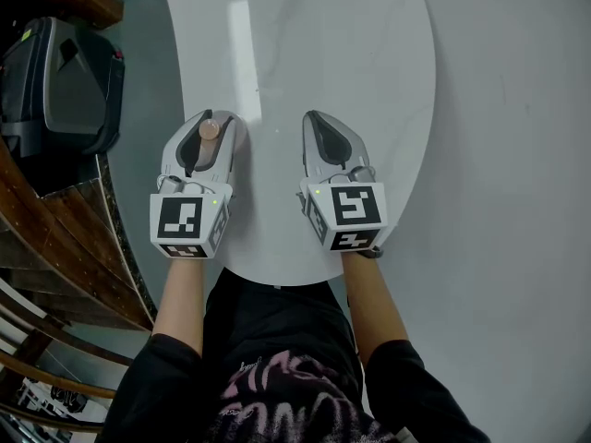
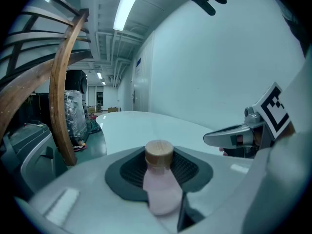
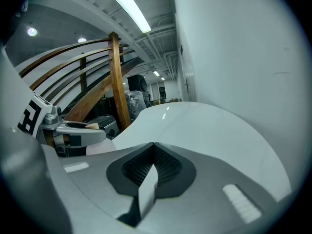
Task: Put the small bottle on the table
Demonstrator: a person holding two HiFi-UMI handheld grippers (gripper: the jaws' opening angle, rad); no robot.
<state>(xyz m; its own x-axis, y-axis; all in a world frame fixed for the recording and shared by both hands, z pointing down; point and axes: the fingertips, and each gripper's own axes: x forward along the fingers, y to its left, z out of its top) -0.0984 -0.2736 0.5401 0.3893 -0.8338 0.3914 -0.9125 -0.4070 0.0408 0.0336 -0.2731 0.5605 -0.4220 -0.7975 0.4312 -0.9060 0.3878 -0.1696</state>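
A small pale pink bottle point(image 2: 161, 189) with a tan wooden cap point(image 1: 210, 129) sits clamped between the jaws of my left gripper point(image 1: 207, 137), held over the near left part of the round white table point(image 1: 305, 53). In the left gripper view the bottle stands upright against the dark ribbed pads. My right gripper point(image 1: 323, 137) hovers beside it over the table's near edge, jaws closed together with nothing between them point(image 3: 152, 167). The right gripper view also catches the left gripper point(image 3: 73, 128) with the bottle's cap showing on top.
A black bin-like case point(image 1: 60, 86) stands on the floor at the left. Curved wooden railings point(image 1: 65, 247) run along the left side, close to the table edge. A pale wall lies to the right of the table.
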